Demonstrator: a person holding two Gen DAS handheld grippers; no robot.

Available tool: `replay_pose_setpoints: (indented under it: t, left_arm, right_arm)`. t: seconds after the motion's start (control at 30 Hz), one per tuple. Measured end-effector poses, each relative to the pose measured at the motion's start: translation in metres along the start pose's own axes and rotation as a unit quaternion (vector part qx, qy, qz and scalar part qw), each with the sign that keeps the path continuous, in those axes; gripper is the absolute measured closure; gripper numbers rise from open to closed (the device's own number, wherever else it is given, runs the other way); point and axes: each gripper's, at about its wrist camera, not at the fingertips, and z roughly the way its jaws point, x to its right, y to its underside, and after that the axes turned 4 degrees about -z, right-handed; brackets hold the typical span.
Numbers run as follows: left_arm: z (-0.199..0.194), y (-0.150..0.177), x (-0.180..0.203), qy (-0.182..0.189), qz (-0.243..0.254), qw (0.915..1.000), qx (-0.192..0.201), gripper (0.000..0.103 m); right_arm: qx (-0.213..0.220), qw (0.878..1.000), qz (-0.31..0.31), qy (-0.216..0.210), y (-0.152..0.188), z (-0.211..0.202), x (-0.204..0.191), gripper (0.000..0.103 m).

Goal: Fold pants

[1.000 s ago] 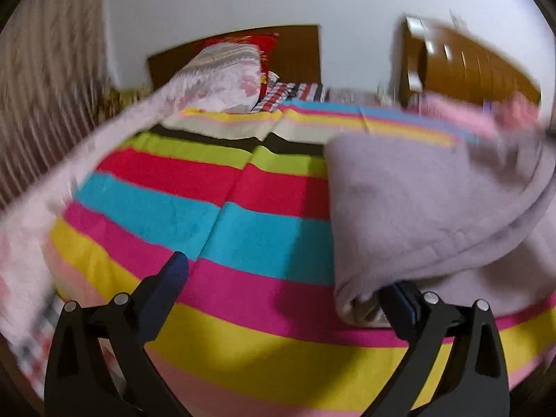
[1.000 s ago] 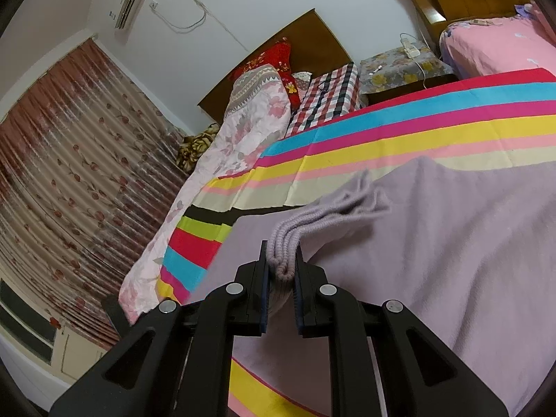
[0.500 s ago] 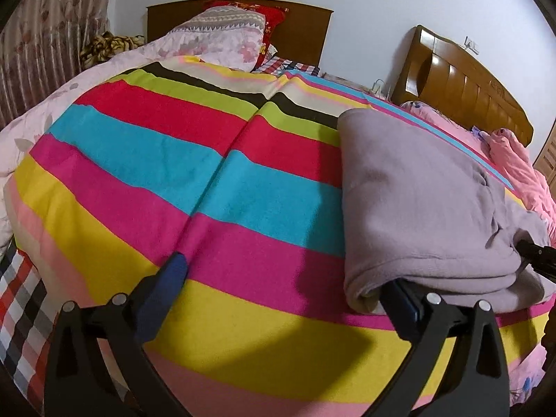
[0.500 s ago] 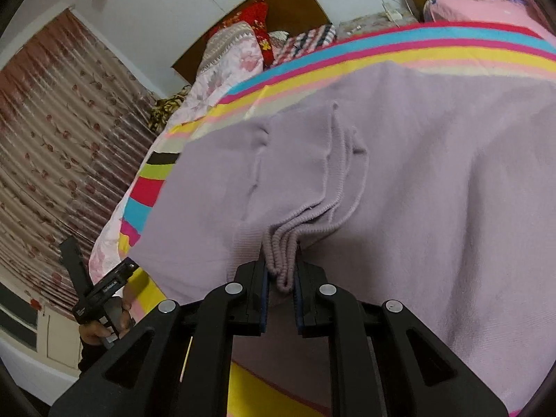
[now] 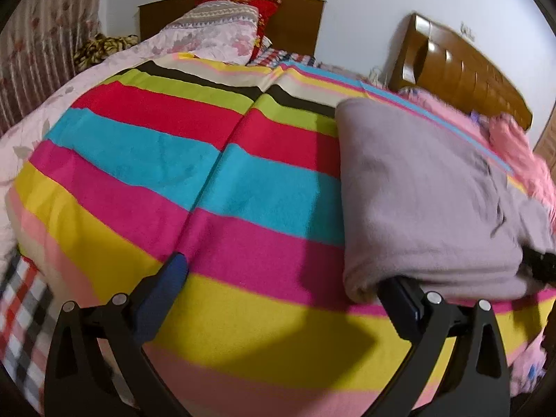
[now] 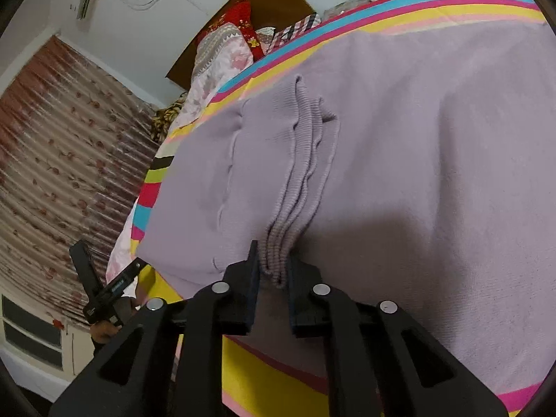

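Lilac knit pants (image 5: 417, 187) lie folded on the striped blanket (image 5: 208, 180), right of centre in the left wrist view. My left gripper (image 5: 283, 274) stands open and wide at the pants' near left corner. Its right finger (image 5: 399, 299) is tucked under the folded edge. In the right wrist view the pants (image 6: 434, 173) fill the frame. My right gripper (image 6: 274, 267) pinches the bunched ribbed cuffs (image 6: 299, 194), its jaws closing tighter, and holds them low over the folded cloth. The left gripper (image 6: 100, 285) shows far left, held by a hand.
The striped blanket (image 6: 382, 10) covers the bed. Floral pillows (image 5: 212, 31) and a wooden headboard (image 5: 295, 24) are at the far end. A second headboard (image 5: 462, 66) and pink bedding (image 5: 521, 153) lie right. Patterned curtains (image 6: 59, 160) hang left.
My right gripper has come down with the cuffs, laying the lifted part flat over the rest of the pants. The left gripper dipped slightly and stayed open at the pants' corner.
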Motion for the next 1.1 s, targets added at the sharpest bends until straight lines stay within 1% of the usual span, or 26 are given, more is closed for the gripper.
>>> replay_pose_setpoints:
  t: [0.03, 0.07, 0.1, 0.13, 0.2, 0.23, 0.27, 0.33, 0.4, 0.43, 0.5, 0.53, 0.57, 0.6, 0.63, 0.67, 0.7, 0.73, 0.77, 0.8, 0.83, 0.87, 0.9, 0.97, 1.03, 1.1]
  left_arm:
    - [-0.005, 0.003, 0.002, -0.004, 0.014, 0.9999, -0.003, 0.001]
    - [-0.012, 0.007, 0.005, -0.013, 0.036, 0.9992, -0.008, 0.001]
    - [-0.021, 0.012, 0.008, -0.040, 0.070, 0.9966, -0.012, 0.001]
    - [-0.029, 0.016, 0.009, -0.071, 0.094, 0.9930, -0.008, 0.001]
    - [-0.046, 0.015, 0.008, -0.102, 0.107, 0.9890, 0.008, 0.002]
    - [-0.061, 0.004, 0.007, -0.096, 0.094, 0.9907, 0.026, 0.002]
    - [-0.074, -0.008, 0.009, -0.077, 0.078, 0.9927, 0.050, 0.002]
    - [-0.091, -0.039, 0.022, -0.024, 0.059, 0.9928, 0.101, 0.002]
    - [-0.085, -0.073, 0.056, 0.034, 0.071, 0.9898, 0.119, 0.002]
    - [-0.077, -0.084, 0.068, 0.046, 0.077, 0.9895, 0.113, 0.002]
    - [-0.042, -0.112, 0.107, 0.079, 0.094, 0.9896, 0.075, 0.002]
    - [-0.021, -0.122, 0.124, 0.098, 0.106, 0.9880, 0.055, 0.002]
    - [0.005, -0.131, 0.141, 0.107, 0.115, 0.9871, 0.031, 0.002]
    - [0.018, -0.133, 0.147, 0.102, 0.119, 0.9875, 0.021, 0.002]
    - [0.039, -0.135, 0.157, 0.086, 0.127, 0.9882, 0.008, 0.002]
    - [0.055, -0.133, 0.162, 0.070, 0.134, 0.9885, -0.002, 0.002]
    - [0.070, -0.131, 0.162, 0.057, 0.139, 0.9885, -0.014, 0.002]
    - [0.088, -0.126, 0.159, 0.037, 0.140, 0.9889, -0.031, 0.002]
    - [0.103, -0.120, 0.153, 0.029, 0.137, 0.9892, -0.044, 0.002]
    - [0.108, -0.115, 0.149, 0.035, 0.134, 0.9894, -0.042, 0.001]
    - [0.107, -0.114, 0.144, 0.044, 0.129, 0.9900, -0.035, 0.001]
    - [0.106, -0.115, 0.142, 0.050, 0.122, 0.9907, -0.033, 0.001]
    - [0.107, -0.115, 0.141, 0.048, 0.120, 0.9911, -0.034, 0.001]
    - [0.109, -0.111, 0.147, 0.027, 0.135, 0.9899, -0.034, 0.001]
    - [0.110, -0.111, 0.152, 0.017, 0.140, 0.9896, -0.029, 0.001]
    - [0.110, -0.112, 0.150, 0.021, 0.134, 0.9903, -0.030, 0.001]
  right_arm:
    - [-0.006, 1.000, -0.013, 0.007, 0.000, -0.004, -0.002, 0.090]
    - [-0.007, 1.000, -0.025, 0.015, 0.000, -0.007, -0.005, 0.083]
    - [-0.004, 0.999, -0.040, 0.028, 0.001, -0.012, -0.008, 0.075]
    - [0.004, 0.997, -0.061, 0.053, 0.002, -0.020, -0.012, 0.075]
    - [0.019, 0.991, -0.097, 0.094, 0.004, -0.031, -0.018, 0.070]
    - [0.033, 0.986, -0.116, 0.114, 0.002, -0.037, -0.020, 0.070]
    - [0.040, 0.983, -0.129, 0.121, 0.000, -0.040, -0.022, 0.070]
    - [0.053, 0.978, -0.159, 0.127, -0.011, -0.040, -0.031, 0.070]
    - [0.053, 0.972, -0.191, 0.130, -0.024, -0.031, -0.042, 0.070]
    - [0.045, 0.966, -0.217, 0.132, -0.032, -0.019, -0.053, 0.070]
    - [0.033, 0.955, -0.249, 0.155, -0.041, 0.000, -0.066, 0.070]
    - [0.025, 0.950, -0.268, 0.159, -0.043, 0.010, -0.074, 0.070]
    - [0.014, 0.947, -0.282, 0.157, -0.042, 0.018, -0.081, 0.070]
    - [0.004, 0.943, -0.293, 0.156, -0.038, 0.025, -0.086, 0.070]
    - [-0.004, 0.940, -0.302, 0.158, -0.033, 0.030, -0.089, 0.069]
    - [-0.018, 0.935, -0.314, 0.165, -0.026, 0.036, -0.089, 0.056]
    - [-0.032, 0.928, -0.322, 0.185, -0.017, 0.043, -0.085, 0.039]
    - [-0.022, 0.925, -0.324, 0.196, -0.013, 0.041, -0.082, 0.033]
    - [-0.007, 0.930, -0.314, 0.194, -0.009, 0.036, -0.076, 0.027]
    - [-0.012, 0.939, -0.293, 0.177, -0.010, 0.032, -0.068, 0.027]
    - [-0.023, 0.954, -0.259, 0.150, -0.012, 0.027, -0.057, 0.027]
    - [-0.035, 0.963, -0.233, 0.131, -0.013, 0.021, -0.048, 0.027]
    - [-0.046, 0.968, -0.220, 0.116, -0.015, 0.013, -0.040, 0.027]
    - [-0.037, 0.966, -0.222, 0.124, -0.018, -0.003, -0.035, 0.028]
    - [0.010, 0.961, -0.221, 0.167, -0.032, -0.035, -0.022, 0.027]
    - [0.032, 0.955, -0.205, 0.210, -0.050, -0.054, -0.001, 0.026]
